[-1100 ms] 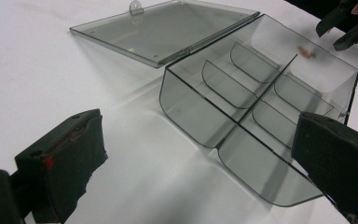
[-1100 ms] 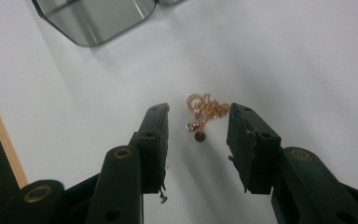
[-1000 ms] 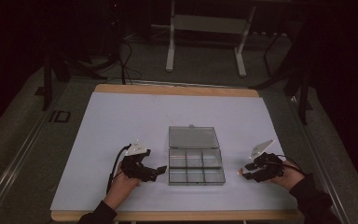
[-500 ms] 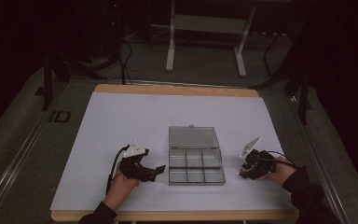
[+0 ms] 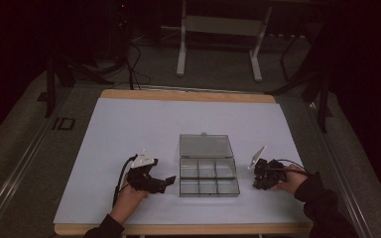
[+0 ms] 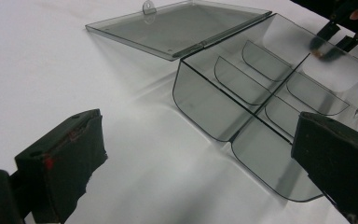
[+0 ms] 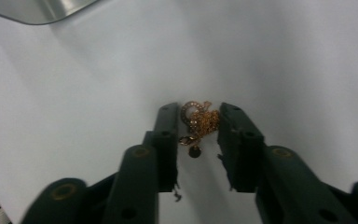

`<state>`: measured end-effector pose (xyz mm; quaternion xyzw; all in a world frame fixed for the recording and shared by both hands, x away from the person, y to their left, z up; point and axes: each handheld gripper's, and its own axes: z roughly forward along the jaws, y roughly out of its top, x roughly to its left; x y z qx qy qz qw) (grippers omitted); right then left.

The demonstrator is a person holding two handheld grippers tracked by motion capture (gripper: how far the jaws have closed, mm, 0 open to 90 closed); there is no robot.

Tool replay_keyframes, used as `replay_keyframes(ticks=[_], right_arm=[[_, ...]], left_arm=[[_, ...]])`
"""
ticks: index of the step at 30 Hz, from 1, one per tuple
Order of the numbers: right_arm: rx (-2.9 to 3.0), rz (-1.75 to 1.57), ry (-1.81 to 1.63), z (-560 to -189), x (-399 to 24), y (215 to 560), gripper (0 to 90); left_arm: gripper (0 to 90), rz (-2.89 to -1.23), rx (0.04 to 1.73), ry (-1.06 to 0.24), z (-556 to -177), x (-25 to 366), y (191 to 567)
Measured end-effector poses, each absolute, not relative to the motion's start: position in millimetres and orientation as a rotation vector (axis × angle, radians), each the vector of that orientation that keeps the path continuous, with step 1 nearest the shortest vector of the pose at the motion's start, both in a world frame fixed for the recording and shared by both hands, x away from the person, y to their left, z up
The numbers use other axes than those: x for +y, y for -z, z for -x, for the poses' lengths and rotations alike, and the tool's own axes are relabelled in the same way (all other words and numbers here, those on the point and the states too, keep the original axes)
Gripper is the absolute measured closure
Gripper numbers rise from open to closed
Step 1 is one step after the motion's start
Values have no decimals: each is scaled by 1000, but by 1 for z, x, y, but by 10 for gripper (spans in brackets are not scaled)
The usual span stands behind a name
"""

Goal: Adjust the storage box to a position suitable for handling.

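A small gold chain (image 7: 199, 119) lies bunched on the white table top, just right of a clear compartment box (image 5: 208, 191). My right gripper (image 7: 196, 111) points down at the chain, one jaw on each side of it; the jaws have just been closing, and a thin gap still shows on the left side. In the high view the right gripper (image 5: 259, 183) sits close to the box's right wall. My left gripper (image 5: 165, 182) rests by the box's left side with its jaws wide apart and nothing between them (image 6: 198, 126).
The box's lid (image 5: 206, 145) lies flat open behind its empty compartments (image 6: 261, 79). The white mat (image 5: 129, 124) covers the table, with a wooden edge (image 5: 178, 229) at the front. Table legs and cables stand on the dark floor beyond.
My right gripper has moved left toward the box and tilted down over the chain. The left gripper has stayed where it was.
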<state>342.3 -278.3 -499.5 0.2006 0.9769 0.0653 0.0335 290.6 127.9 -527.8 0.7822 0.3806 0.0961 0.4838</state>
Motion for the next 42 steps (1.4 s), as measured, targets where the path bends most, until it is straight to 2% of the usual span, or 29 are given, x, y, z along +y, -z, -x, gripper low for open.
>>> replay_keyframes(ticks=[3, 7, 14, 42], right_arm=[[3009, -612, -198, -341, -277, 499, 728], [3014, -594, -199, -340, -277, 499, 815], [3020, -602, -206, -341, -277, 498, 862], [3011, -561, -321, -339, -290, 463, 865]], left_arm=[[33, -1907, 929, -234, -291, 128, 528], [33, -1904, 926, -232, -290, 128, 528], [33, -1899, 931, -224, -291, 129, 529], [33, -1896, 932, -227, -291, 130, 529]])
